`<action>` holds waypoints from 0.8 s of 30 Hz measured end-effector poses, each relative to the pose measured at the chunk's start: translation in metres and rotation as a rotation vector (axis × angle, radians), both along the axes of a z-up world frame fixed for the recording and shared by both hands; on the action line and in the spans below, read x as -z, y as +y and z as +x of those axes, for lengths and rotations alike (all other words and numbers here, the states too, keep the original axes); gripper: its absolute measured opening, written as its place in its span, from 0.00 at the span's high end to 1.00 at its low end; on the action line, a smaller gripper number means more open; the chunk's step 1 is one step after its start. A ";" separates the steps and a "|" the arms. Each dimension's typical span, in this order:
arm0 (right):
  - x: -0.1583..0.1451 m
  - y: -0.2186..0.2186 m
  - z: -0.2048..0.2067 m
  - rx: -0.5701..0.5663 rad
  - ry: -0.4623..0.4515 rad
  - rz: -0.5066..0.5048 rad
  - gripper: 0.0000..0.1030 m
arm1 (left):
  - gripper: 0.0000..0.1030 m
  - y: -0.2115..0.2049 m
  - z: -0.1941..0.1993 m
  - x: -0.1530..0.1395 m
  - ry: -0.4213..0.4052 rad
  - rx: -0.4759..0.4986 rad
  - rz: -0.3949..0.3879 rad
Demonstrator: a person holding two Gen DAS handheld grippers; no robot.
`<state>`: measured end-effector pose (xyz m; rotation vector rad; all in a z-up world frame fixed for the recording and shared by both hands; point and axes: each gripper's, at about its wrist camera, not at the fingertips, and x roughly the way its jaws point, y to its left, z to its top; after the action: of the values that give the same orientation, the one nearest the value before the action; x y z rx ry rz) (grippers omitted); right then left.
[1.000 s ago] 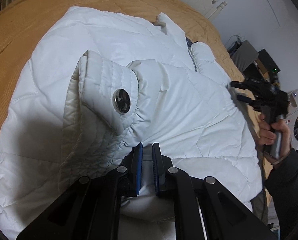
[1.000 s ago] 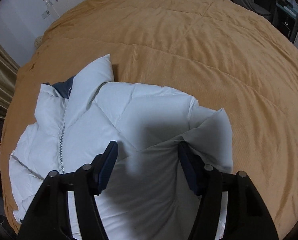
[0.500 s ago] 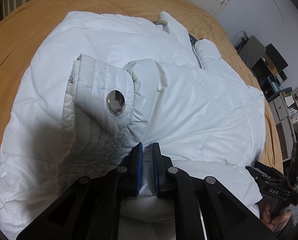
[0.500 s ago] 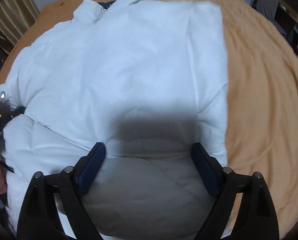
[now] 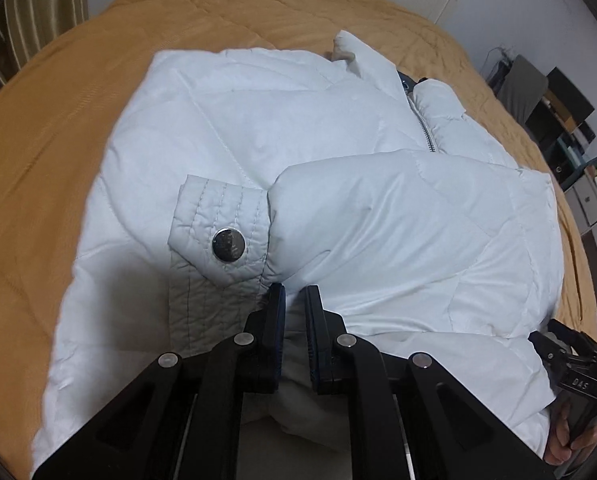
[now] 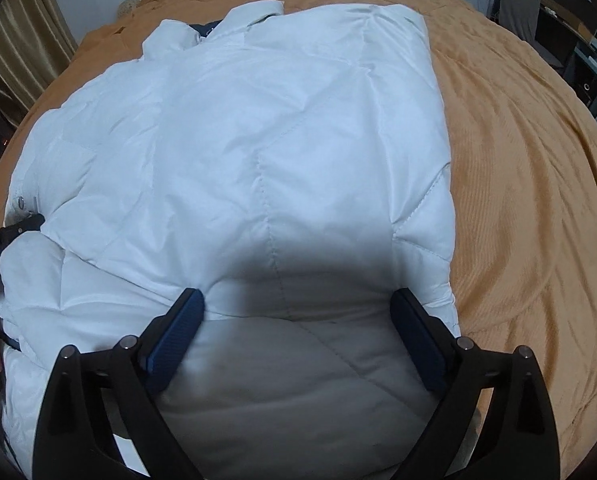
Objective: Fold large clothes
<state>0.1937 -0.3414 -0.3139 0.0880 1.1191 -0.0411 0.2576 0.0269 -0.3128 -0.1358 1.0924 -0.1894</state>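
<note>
A white padded jacket (image 5: 282, 140) lies on the mustard bedspread (image 5: 50, 128), zip up, with one sleeve folded across its front. The sleeve's cuff (image 5: 222, 236) carries a round metal snap button. My left gripper (image 5: 295, 296) is shut on the sleeve fabric just behind the cuff. My right gripper (image 6: 296, 304) is open, its blue pads low over the jacket's (image 6: 258, 140) lower right part, holding nothing. It also shows at the lower right of the left wrist view (image 5: 566, 360). The left gripper's tip shows at the left edge of the right wrist view (image 6: 14, 232).
The bedspread (image 6: 530, 168) spreads wide to the right of the jacket. Curtains (image 5: 30, 8) hang at the far left. Shelves and dark furniture (image 5: 558, 104) stand beyond the bed's right side. A white wall lies behind the bed.
My left gripper has carried the sleeve cuff down, so the cuff now lies flatter on the jacket front. My right gripper swung from the collar side to the jacket's lower right and stays open.
</note>
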 end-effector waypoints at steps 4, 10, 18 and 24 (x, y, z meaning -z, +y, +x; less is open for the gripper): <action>-0.030 0.009 -0.024 -0.036 -0.061 0.025 0.08 | 0.90 -0.001 -0.035 -0.031 -0.043 0.038 -0.053; -0.033 0.031 -0.084 -0.218 0.033 -0.070 0.08 | 0.90 0.024 -0.110 -0.006 0.006 0.130 0.007; 0.003 -0.011 -0.141 -0.256 0.156 -0.158 0.01 | 0.89 0.067 -0.153 0.012 0.051 0.149 0.011; -0.035 0.006 -0.116 -0.273 0.124 -0.078 0.02 | 0.89 0.043 -0.156 -0.018 0.011 0.242 0.103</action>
<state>0.0777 -0.3356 -0.2788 -0.1385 1.2435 0.1554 0.1021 0.0701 -0.2948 0.0887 1.1257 -0.3483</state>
